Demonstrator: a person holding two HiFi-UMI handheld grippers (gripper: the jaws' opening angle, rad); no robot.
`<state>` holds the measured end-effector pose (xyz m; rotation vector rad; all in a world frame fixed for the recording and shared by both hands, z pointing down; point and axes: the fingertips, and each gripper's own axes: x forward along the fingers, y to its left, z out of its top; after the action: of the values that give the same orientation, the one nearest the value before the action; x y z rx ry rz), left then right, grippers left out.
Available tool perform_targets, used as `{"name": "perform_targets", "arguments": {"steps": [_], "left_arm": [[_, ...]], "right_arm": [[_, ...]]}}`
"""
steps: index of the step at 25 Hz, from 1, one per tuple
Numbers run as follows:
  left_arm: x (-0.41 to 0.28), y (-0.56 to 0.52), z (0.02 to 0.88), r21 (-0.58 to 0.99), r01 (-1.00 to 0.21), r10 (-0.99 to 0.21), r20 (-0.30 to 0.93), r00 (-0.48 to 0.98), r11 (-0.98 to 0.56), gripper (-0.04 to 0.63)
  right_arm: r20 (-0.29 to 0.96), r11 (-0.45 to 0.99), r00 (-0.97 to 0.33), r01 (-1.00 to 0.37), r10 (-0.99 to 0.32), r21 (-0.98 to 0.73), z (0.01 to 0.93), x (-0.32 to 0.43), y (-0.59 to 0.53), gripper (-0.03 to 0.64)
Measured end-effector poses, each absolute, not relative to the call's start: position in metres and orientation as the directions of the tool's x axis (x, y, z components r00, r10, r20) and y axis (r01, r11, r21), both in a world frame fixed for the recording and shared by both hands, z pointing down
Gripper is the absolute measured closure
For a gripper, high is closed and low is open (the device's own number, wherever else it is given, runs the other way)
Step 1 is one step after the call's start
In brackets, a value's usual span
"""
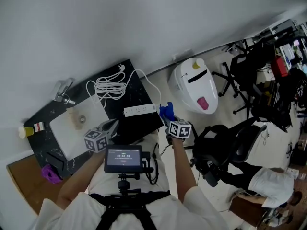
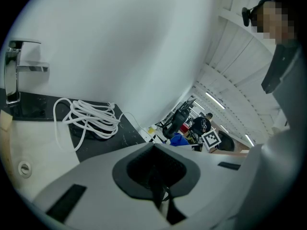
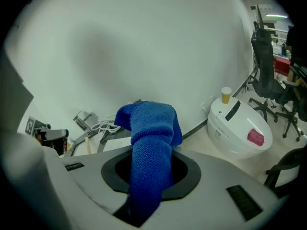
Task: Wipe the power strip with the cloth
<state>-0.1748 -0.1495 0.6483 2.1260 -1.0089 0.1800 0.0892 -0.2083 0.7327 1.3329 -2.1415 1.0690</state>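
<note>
The white power strip (image 1: pixel 140 110) lies on the black counter (image 1: pixel 136 83), its white cord (image 1: pixel 110 86) coiled behind it. That coil of cord (image 2: pixel 91 119) also shows in the left gripper view. My right gripper (image 1: pixel 169 118) hovers just right of the strip's end, shut on a blue cloth (image 1: pixel 166 110). In the right gripper view the cloth (image 3: pixel 151 128) bunches up out of the right gripper (image 3: pixel 151 150). My left gripper (image 1: pixel 109 127) hangs near the counter's front, left of the strip. The left gripper (image 2: pixel 154 150) looks shut with nothing in it.
A white sink (image 1: pixel 76 128) with a chrome faucet (image 1: pixel 62 92) fills the counter's left. A white domed appliance (image 1: pixel 194 85) stands on the floor to the right, beyond it black office chairs (image 1: pixel 225 147) and a person (image 1: pixel 268 181). A small screen (image 1: pixel 123 159) sits at my chest.
</note>
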Motion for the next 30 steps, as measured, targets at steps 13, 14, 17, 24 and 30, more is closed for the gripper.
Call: {"name": "perform_targets", "arguments": {"steps": [13, 14, 17, 24, 30], "left_arm": [[-0.157, -0.115, 0.635, 0.574, -0.68, -0.575, 0.394, 0.717, -0.456, 0.589], [-0.151, -0.113, 0.633, 0.573, -0.682, -0.576, 0.395, 0.716, -0.455, 0.589], [-0.132, -0.107, 0.621, 0.571, -0.683, -0.582, 0.389, 0.714, -0.455, 0.589], [-0.08, -0.087, 0.614, 0.557, -0.694, -0.593, 0.392, 0.703, -0.456, 0.589], [-0.022, -0.062, 0.596, 0.596, -0.702, -0.647, 0.364, 0.67, -0.391, 0.589]], "right_arm": [[0.522, 0.322, -0.51, -0.853, -0.683, -0.411, 0.655, 0.077, -0.164, 0.525], [0.508, 0.335, -0.52, -0.846, -0.687, -0.415, 0.648, 0.08, -0.16, 0.524], [0.469, 0.376, -0.552, -0.826, -0.69, -0.42, 0.627, 0.091, -0.148, 0.525], [0.381, 0.437, -0.601, -0.787, -0.703, -0.435, 0.598, 0.136, -0.118, 0.523], [0.359, 0.484, -0.649, -0.75, -0.671, -0.451, 0.573, 0.178, -0.071, 0.523]]}}
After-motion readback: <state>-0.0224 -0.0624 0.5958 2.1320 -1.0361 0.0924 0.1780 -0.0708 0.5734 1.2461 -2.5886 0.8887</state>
